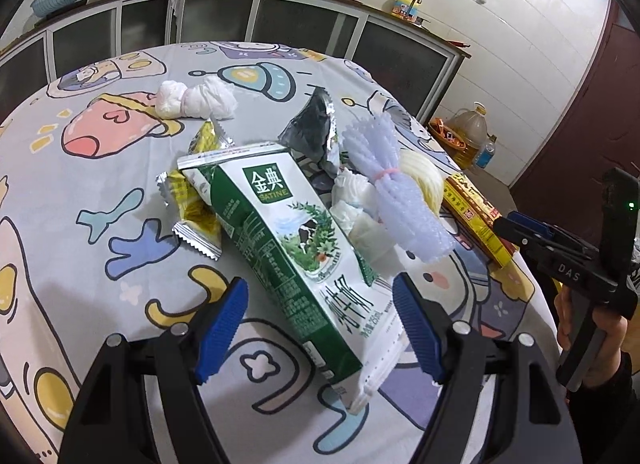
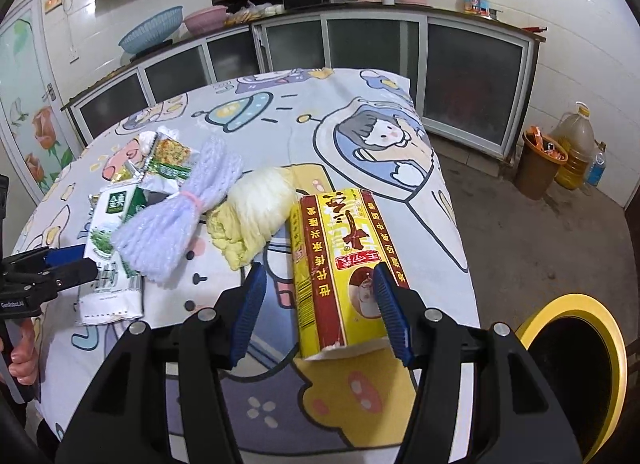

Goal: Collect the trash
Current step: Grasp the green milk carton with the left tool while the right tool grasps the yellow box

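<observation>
A flattened green and white milk carton (image 1: 296, 248) lies on the cartoon tablecloth, its near end between the blue pads of my open left gripper (image 1: 320, 328); neither pad presses on it. A yellow and red box (image 2: 340, 260) lies near the table's right edge, between the fingers of my open right gripper (image 2: 320, 312); the right pad is against its edge, the left pad stands apart. More trash sits around: a lavender foam net (image 1: 396, 192), a cream foam net (image 2: 260, 212), yellow snack wrappers (image 1: 196, 220), a silver wrapper (image 1: 312, 132) and a white tissue bundle (image 1: 196, 102).
A dark bin with a yellow rim (image 2: 576, 316) stands on the floor by the table's near right corner. Further off are a brown bucket (image 2: 540, 168) and an oil jug (image 2: 576, 144). Glass-fronted cabinets (image 2: 360, 44) run behind the table.
</observation>
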